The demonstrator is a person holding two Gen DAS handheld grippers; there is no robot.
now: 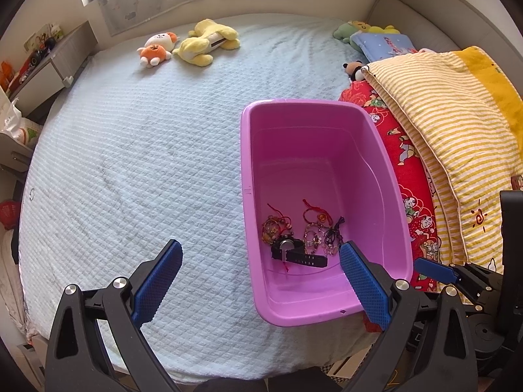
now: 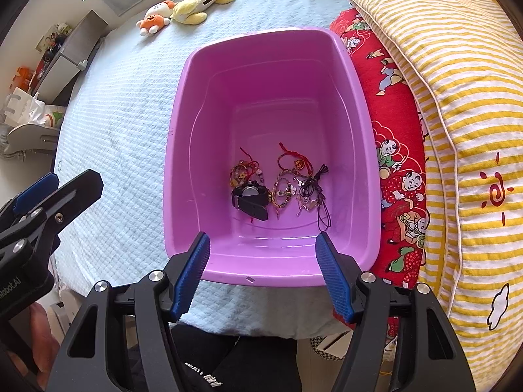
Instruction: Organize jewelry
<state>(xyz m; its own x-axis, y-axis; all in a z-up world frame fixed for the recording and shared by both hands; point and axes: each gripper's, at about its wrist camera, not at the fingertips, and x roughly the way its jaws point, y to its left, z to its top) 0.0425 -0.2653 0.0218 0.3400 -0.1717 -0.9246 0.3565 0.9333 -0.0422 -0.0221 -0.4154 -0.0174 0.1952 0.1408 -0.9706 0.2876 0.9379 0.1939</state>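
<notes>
The tub [image 2: 183, 130] is pink-purple, on a pale blue quilted bed [image 1: 130, 163]. In it lie a black watch [image 2: 250, 197] and red-corded bracelets [image 2: 291, 160]. Beside it are a red figured quilt [image 2: 392, 130] and a yellow-and-white striped one [image 2: 457, 81].

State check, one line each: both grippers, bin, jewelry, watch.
left gripper: open, empty
right gripper: open, empty, above bin's near rim
purple bin: upright on bed, no lid
jewelry: clustered loose on bin floor
black watch: in bin, strap unfastened
</notes>
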